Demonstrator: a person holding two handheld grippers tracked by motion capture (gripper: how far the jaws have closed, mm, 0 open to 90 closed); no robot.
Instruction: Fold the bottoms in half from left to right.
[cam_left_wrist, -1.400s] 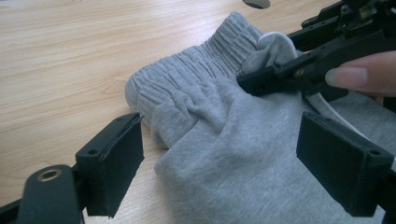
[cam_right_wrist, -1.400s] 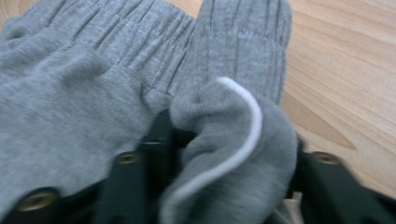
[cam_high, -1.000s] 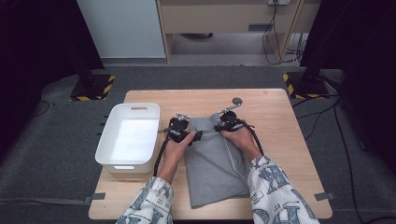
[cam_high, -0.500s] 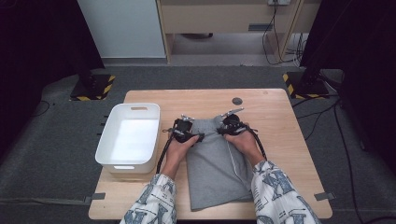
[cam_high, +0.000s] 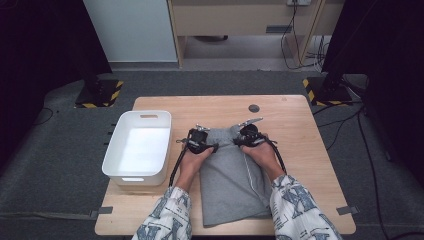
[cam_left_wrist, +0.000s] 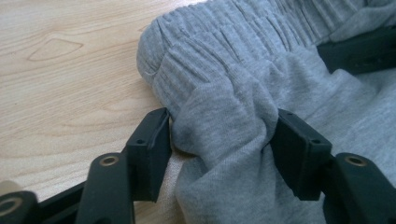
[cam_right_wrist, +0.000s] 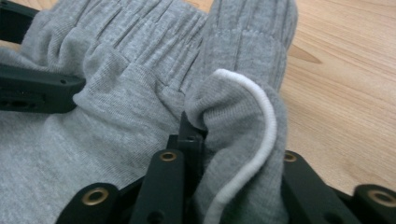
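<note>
Grey sweatpants (cam_high: 227, 180) lie folded on the wooden table (cam_high: 310, 150), their gathered waistband (cam_left_wrist: 224, 42) at the far end. My left gripper (cam_high: 212, 146) sits at the waistband's left corner. Its jaws have just been closing, and both pads now press a bunched fold of the grey cloth (cam_left_wrist: 219, 135). My right gripper (cam_high: 239, 142) is at the right corner. It pinches a fold that carries the white drawstring (cam_right_wrist: 261, 121). Its jaws have just been opening a little, with the cloth still gripped between them (cam_right_wrist: 236, 140).
A white plastic bin (cam_high: 116, 160) stands at the table's left side, close to my left hand. A small black disc (cam_high: 254, 108) lies near the far edge. Bare wood lies to the right of the pants.
My left gripper has shifted a little right and down onto the cloth, and its jaws have drawn in around a bunch of fabric. The right hand has barely moved.
</note>
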